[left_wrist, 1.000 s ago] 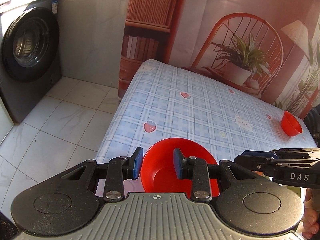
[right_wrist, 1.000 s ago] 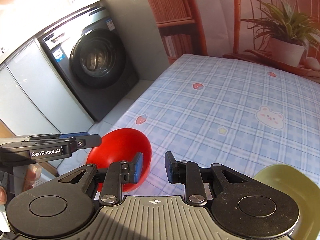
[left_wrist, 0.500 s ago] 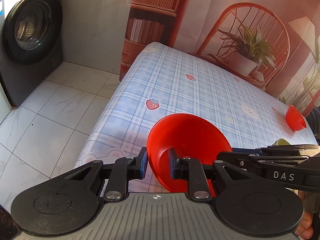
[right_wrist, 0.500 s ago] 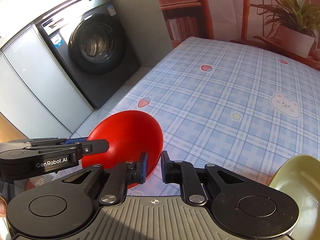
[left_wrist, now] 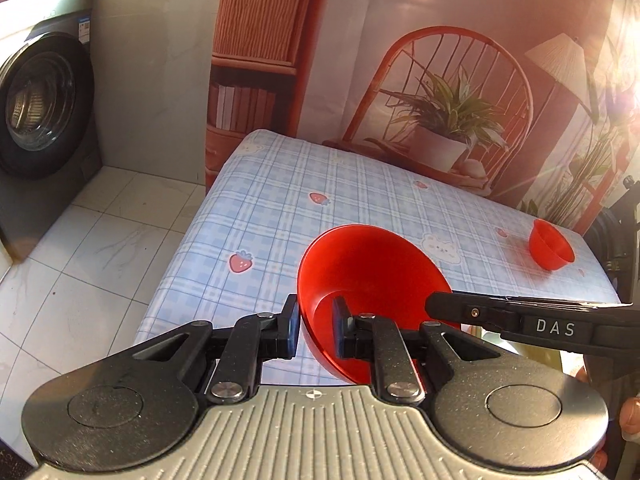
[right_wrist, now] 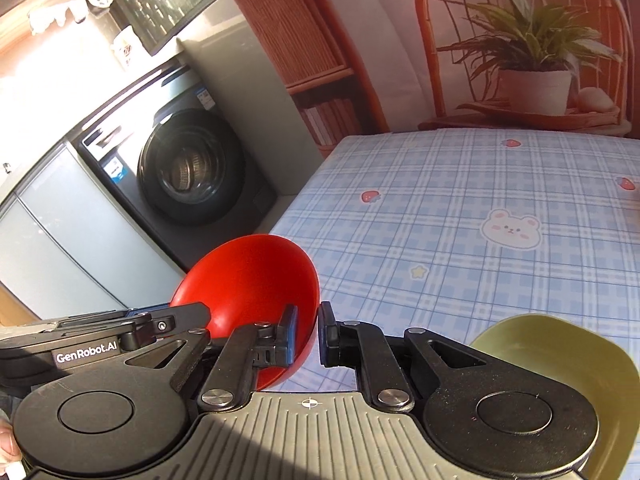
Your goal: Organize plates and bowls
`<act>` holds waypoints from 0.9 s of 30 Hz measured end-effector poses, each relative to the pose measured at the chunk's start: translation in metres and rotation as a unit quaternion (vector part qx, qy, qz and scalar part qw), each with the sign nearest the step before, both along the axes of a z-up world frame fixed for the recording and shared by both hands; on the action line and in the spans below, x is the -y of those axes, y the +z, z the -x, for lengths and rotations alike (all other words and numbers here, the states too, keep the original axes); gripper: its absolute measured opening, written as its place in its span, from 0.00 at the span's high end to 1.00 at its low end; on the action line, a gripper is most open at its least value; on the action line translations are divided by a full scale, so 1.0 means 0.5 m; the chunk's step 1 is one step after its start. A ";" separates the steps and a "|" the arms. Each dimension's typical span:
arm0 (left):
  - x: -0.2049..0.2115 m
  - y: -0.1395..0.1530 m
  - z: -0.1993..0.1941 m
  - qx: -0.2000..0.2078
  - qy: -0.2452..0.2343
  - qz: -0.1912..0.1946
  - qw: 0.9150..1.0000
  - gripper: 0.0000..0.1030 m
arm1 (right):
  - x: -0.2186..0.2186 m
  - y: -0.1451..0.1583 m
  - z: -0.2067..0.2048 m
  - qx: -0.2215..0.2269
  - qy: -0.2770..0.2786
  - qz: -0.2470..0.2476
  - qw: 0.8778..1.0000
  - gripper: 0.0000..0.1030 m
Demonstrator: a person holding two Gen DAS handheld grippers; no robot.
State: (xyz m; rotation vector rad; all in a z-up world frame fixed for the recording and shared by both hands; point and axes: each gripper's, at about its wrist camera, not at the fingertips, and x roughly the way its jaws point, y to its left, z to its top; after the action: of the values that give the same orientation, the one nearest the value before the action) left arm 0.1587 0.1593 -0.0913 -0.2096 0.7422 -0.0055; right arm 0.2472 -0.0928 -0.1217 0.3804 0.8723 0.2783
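**Red bowl held tilted at the near table edge**

While both jaws clamp its rim, the red bowl (left_wrist: 372, 276) hangs tilted between the left gripper (left_wrist: 316, 326) and right gripper (right_wrist: 306, 334) above the checked tablecloth (left_wrist: 280, 216); a small red bowl (left_wrist: 550, 250) sits far right, a green bowl (right_wrist: 560, 356) near right

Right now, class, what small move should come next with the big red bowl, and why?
Probably shift it rightward over the table, levelling it. The red bowl hangs tilted at the table's left edge, its rim between the fingers of left claw and right claw; the green dish sits further right.
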 end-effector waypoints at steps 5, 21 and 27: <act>0.089 0.024 -0.009 0.008 -0.037 -0.002 0.999 0.83 | 0.100 0.026 0.049 0.020 -0.043 -0.009 0.999 0.90; 0.505 0.028 -0.095 0.010 -0.198 0.017 0.980 0.83 | 0.535 0.095 0.229 0.077 -0.239 0.011 0.968 0.90; 0.641 0.036 -0.166 0.011 -0.258 0.027 0.966 0.83 | 0.661 0.114 0.225 0.095 -0.280 0.052 0.954 0.90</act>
State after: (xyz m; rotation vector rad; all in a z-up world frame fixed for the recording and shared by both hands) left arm 0.2419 -0.1610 -0.0733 -0.0638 0.7572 -0.5228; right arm 0.1346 -0.4235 -0.0646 0.4773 0.5563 -0.2528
